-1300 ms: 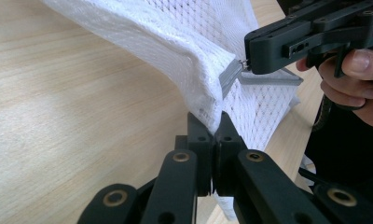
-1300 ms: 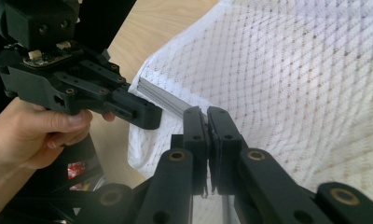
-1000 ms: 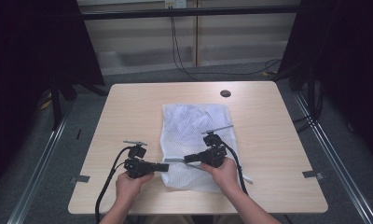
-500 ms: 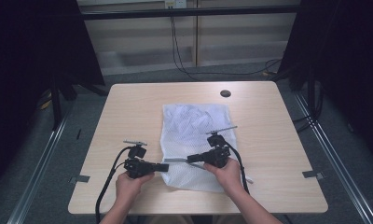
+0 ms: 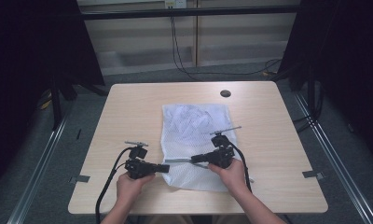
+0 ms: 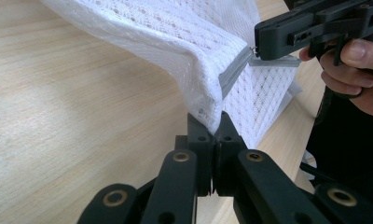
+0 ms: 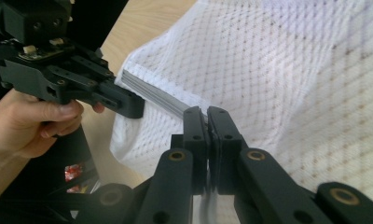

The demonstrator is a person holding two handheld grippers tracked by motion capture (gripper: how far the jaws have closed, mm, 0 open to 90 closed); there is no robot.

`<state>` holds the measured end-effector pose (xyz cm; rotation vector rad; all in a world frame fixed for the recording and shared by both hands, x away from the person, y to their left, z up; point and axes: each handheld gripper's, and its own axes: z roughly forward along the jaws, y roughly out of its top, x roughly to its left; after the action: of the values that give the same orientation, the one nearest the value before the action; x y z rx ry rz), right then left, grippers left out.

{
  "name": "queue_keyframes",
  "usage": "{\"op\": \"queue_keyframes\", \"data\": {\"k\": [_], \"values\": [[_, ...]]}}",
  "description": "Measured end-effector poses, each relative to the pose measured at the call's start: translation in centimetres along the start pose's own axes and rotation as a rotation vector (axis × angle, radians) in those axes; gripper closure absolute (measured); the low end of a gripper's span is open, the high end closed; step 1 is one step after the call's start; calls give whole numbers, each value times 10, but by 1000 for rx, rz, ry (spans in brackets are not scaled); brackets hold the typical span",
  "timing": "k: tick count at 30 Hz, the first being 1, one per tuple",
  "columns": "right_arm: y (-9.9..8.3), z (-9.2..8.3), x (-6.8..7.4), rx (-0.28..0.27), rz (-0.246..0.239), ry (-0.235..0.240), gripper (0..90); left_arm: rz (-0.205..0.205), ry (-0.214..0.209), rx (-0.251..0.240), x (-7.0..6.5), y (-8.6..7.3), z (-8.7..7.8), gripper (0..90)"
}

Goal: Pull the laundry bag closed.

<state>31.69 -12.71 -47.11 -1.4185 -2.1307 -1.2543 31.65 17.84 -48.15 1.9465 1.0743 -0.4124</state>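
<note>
white mesh bag [image 5: 196, 140] pinched by both tongs.

The light wooden bench [image 5: 128, 116] has rounded corners, and a small dark round hole [image 5: 225, 93] sits toward its far edge at about 1 o'clock. Grey floor [image 5: 44, 158] surrounds it. Metal rails [image 5: 40, 163] run along the floor at 9 and 3 o'clock. At 12 o'clock black cables [image 5: 175, 46] hang down a pale wall panel [image 5: 142, 37] from a socket [image 5: 173, 3]. Dark curtains [image 5: 343, 60] stand at 10 and 2 o'clock.
</note>
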Motion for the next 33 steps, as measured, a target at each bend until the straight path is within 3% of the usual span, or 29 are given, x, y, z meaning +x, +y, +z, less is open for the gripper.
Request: {"op": "queue_keyframes", "data": {"k": [4, 26, 28, 33], "values": [[-1, -1, -2, -3, 8, 0, 868, -13, 0, -2, -1, -1, 1, 887], [1, -8, -7, -6, 19, 15, 868, 4, -4, -2, 2, 0, -2, 887], [1, -10, -9, -8, 24, 14, 868, -21, -10, -16, 1, -1, -3, 887], [1, -13, -9, -15, 26, 13, 868, -6, -10, -14, 2, 0, -4, 887]]}}
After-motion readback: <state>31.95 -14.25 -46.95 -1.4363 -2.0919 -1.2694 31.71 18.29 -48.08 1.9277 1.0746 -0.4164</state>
